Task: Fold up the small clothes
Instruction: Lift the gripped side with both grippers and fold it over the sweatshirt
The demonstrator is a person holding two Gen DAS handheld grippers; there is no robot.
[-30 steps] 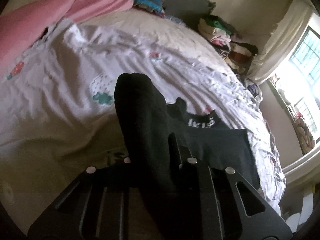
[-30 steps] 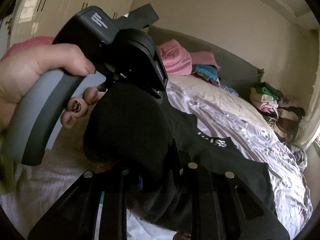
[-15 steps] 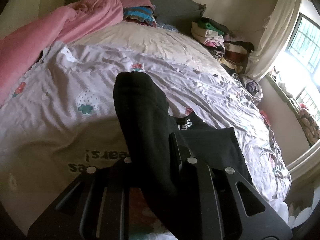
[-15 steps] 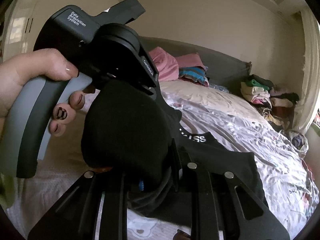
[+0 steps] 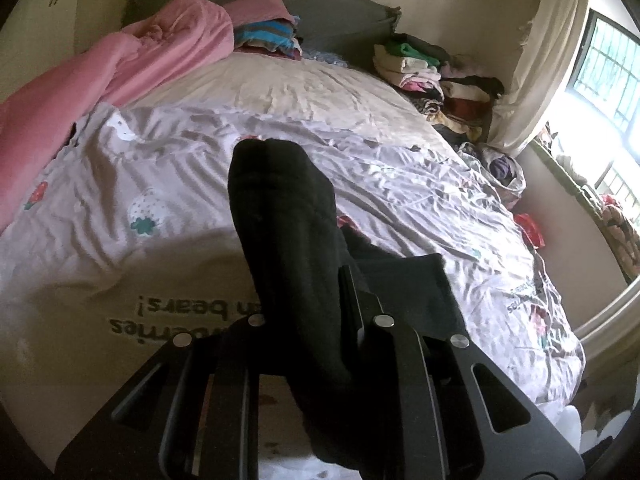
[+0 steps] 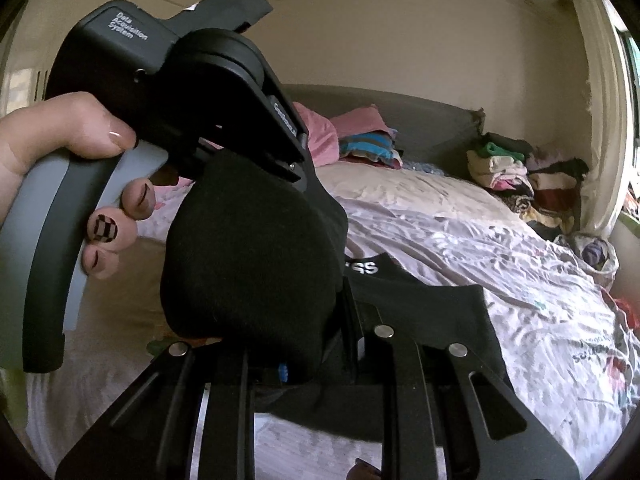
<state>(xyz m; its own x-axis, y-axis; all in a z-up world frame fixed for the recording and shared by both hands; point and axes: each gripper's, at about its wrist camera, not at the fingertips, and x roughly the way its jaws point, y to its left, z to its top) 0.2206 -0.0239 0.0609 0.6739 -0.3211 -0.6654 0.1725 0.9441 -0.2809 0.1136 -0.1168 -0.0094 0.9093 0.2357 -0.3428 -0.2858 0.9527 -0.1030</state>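
A small black garment [image 5: 280,208] with a white-lettered waistband [image 6: 362,268] hangs between both grippers above the bed. My left gripper [image 5: 308,300] is shut on a bunched fold of it; the cloth stands up over the jaws and hides the left finger. My right gripper [image 6: 304,320] is shut on another thick fold of the black garment [image 6: 248,260]. The rest of the cloth drapes to the right and down. In the right wrist view a hand [image 6: 60,132] holds the left gripper [image 6: 296,168] close at the upper left, its tips in the same cloth.
The bed has a pale strawberry-print sheet [image 5: 140,184] with a pink blanket [image 5: 120,68] at its far left. Striped folded clothes [image 5: 264,36] lie by the grey headboard. A pile of clothes [image 5: 432,76] sits at the far right corner, near a curtain and window [image 5: 600,56].
Both grippers have drawn back and risen a little with the black garment, so the bed looks farther off. In the left wrist view the lettered waistband has gone out of sight behind the cloth.
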